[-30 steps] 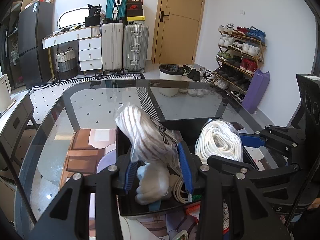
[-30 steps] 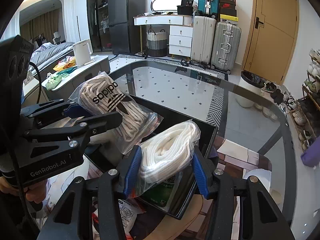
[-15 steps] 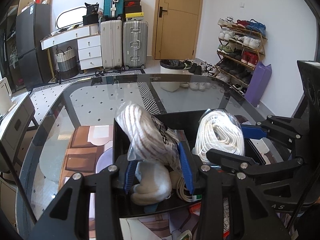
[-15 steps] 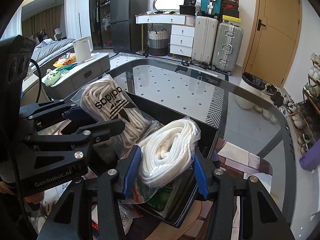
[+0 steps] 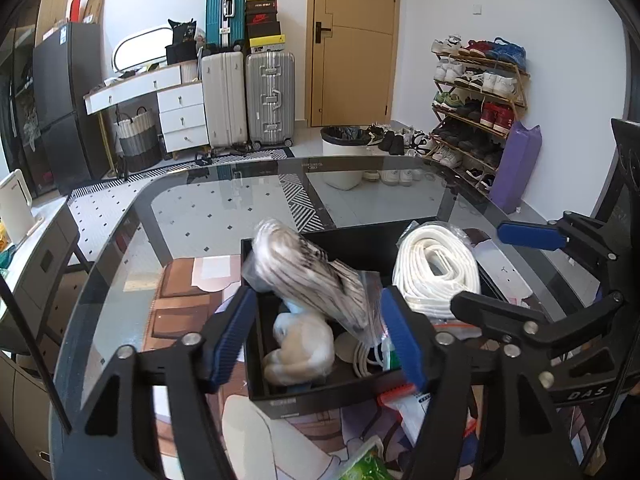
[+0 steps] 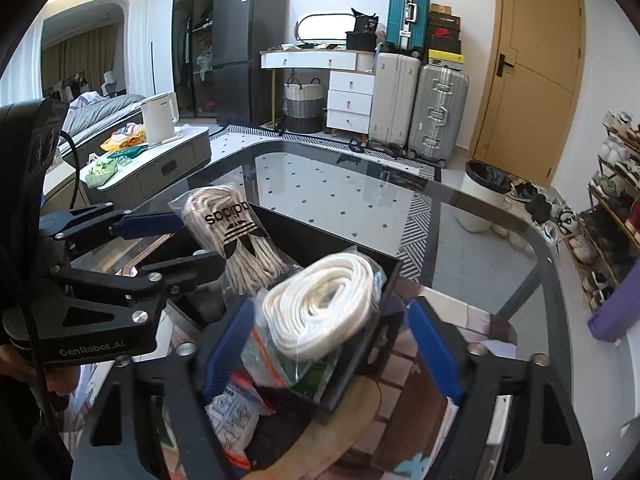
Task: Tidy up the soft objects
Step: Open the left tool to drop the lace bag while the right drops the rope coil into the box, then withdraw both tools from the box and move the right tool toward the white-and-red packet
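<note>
A black box stands on the glass table. A clear bag of striped laces leans blurred over its left half, above a white soft bundle. My left gripper straddles that bag; its jaws are opening and the pads are off it. A bag of coiled white rope lies in the box's right half, between the opening jaws of my right gripper, untouched by the pads. The laces bag shows a black logo. Each view also shows the other gripper: the left and the right.
The glass table extends far beyond the box. A printed mat lies under the box. Loose packets and a green packet sit at the near side. A side cabinet with a white kettle stands to the left.
Both grippers went from shut on their bags to wide apart. The laces bag has tipped lower toward the box, and the rope bag has settled in its right half.
</note>
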Available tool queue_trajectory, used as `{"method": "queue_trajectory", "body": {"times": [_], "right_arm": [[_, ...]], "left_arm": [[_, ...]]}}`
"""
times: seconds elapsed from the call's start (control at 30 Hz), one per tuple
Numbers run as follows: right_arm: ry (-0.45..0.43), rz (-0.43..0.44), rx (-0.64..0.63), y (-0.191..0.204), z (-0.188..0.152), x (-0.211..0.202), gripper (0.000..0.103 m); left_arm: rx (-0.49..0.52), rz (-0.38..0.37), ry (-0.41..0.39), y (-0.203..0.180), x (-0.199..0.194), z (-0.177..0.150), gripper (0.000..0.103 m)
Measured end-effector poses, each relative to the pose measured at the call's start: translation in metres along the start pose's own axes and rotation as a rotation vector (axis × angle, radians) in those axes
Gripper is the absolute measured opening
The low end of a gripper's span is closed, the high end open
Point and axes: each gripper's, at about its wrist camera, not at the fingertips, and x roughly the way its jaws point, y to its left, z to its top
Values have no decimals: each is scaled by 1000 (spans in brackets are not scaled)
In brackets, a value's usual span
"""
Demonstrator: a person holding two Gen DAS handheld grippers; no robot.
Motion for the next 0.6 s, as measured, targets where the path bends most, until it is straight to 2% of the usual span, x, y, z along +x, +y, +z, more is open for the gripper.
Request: {"method": "queue_trajectory", "body": {"times": [0.07, 0.17, 0.3, 0.6], "right_arm": [[-5, -6, 5, -1, -4, -6, 91], [-20, -16, 19, -2, -11, -15, 100], [-36, 23, 55, -2, -24, -28, 102], [-40, 86, 125, -2, -42, -38, 102]], "left_arm": [[4, 12, -20, -1, -7, -1, 83], [8, 14, -29, -2, -13, -2, 85], [7, 38, -45, -2, -21, -9, 100], [4, 38, -48, 2, -31, -22, 103]]}}
